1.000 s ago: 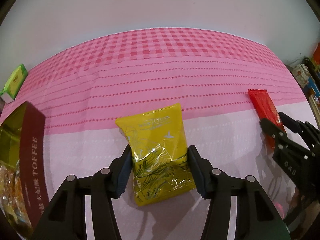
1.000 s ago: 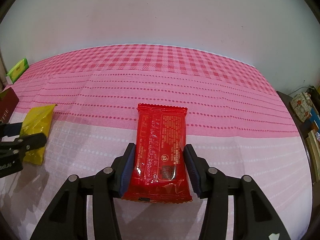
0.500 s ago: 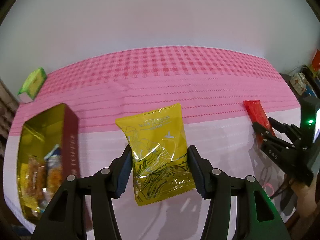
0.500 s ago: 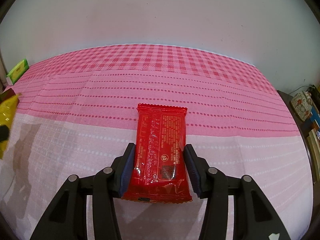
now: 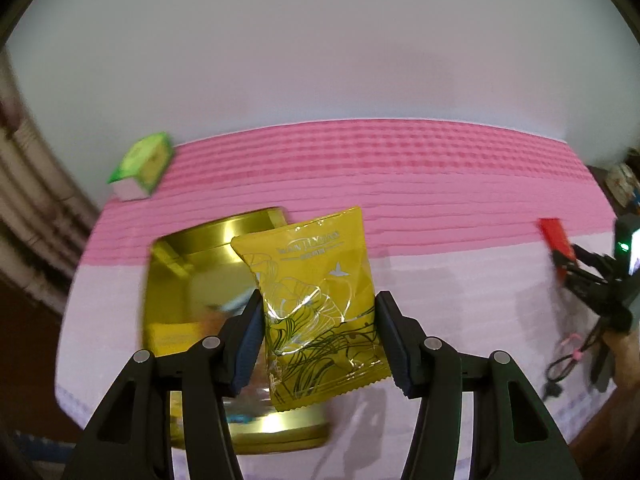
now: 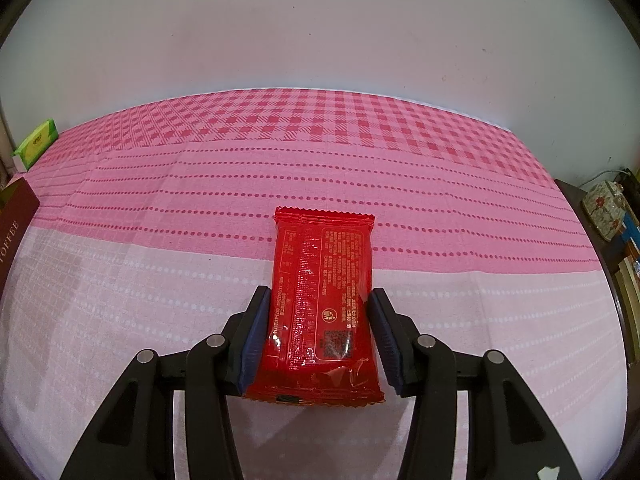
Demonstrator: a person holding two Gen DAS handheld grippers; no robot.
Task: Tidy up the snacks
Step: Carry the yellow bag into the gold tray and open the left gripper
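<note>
Now the left hand-held gripper (image 5: 318, 334) carries its clamped yellow snack packet (image 5: 316, 308) above the open gold toffee tin (image 5: 188, 280), needing release inside, while the right hand-held gripper (image 6: 318, 334) grips the red packet (image 6: 322, 300).

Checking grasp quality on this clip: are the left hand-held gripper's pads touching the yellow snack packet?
Touching. The left wrist view shows both pads of the left hand-held gripper pressed against the yellow snack packet sides, no gap.

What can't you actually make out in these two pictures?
- What lies inside the gold tin: left wrist view, motion blur, and the yellow packet in the left gripper covers part.
- Print on the green box: too small, right wrist view.
- Whether the right gripper lifts the red packet off the tablecloth: unclear.
</note>
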